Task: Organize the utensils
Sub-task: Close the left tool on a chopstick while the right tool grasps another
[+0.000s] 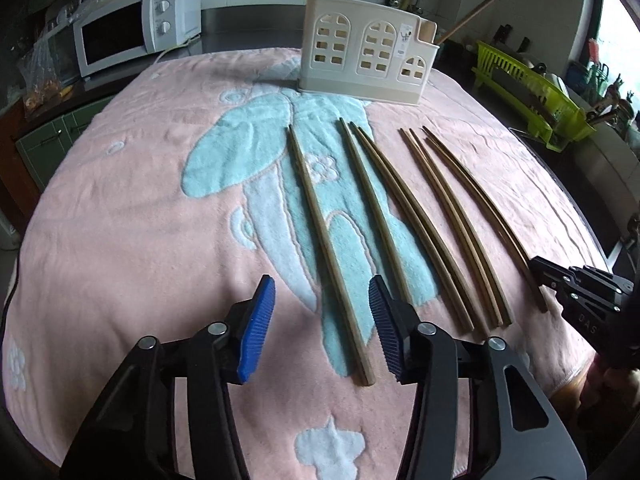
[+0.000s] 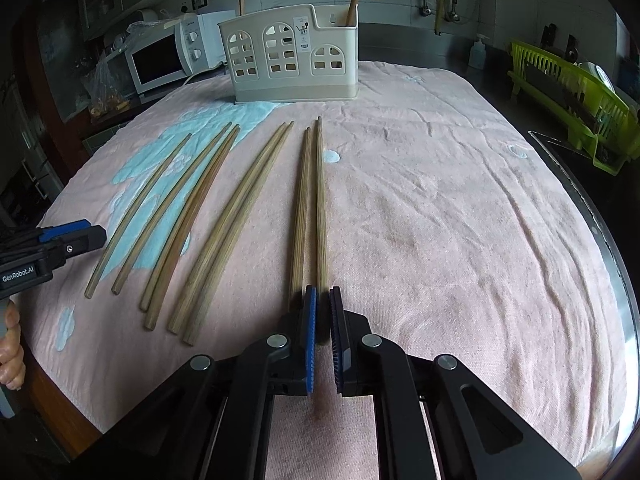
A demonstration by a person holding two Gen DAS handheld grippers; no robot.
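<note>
Several wooden chopsticks [image 2: 208,216] lie side by side on a pink towel [image 2: 440,220]; they also show in the left wrist view [image 1: 440,216]. A cream utensil holder [image 2: 294,60] with arched windows stands at the far edge, also in the left wrist view [image 1: 366,50], with a wooden handle in it. My right gripper [image 2: 322,294] is shut on the near end of the rightmost chopstick [image 2: 320,200], which lies on the towel. My left gripper [image 1: 322,286] is open, straddling the near end of the leftmost chopstick [image 1: 324,240].
A white microwave [image 1: 132,28] stands at the back left. A green dish rack [image 2: 576,92] stands at the right by the sink. The right gripper's body shows at the right edge of the left wrist view [image 1: 576,284].
</note>
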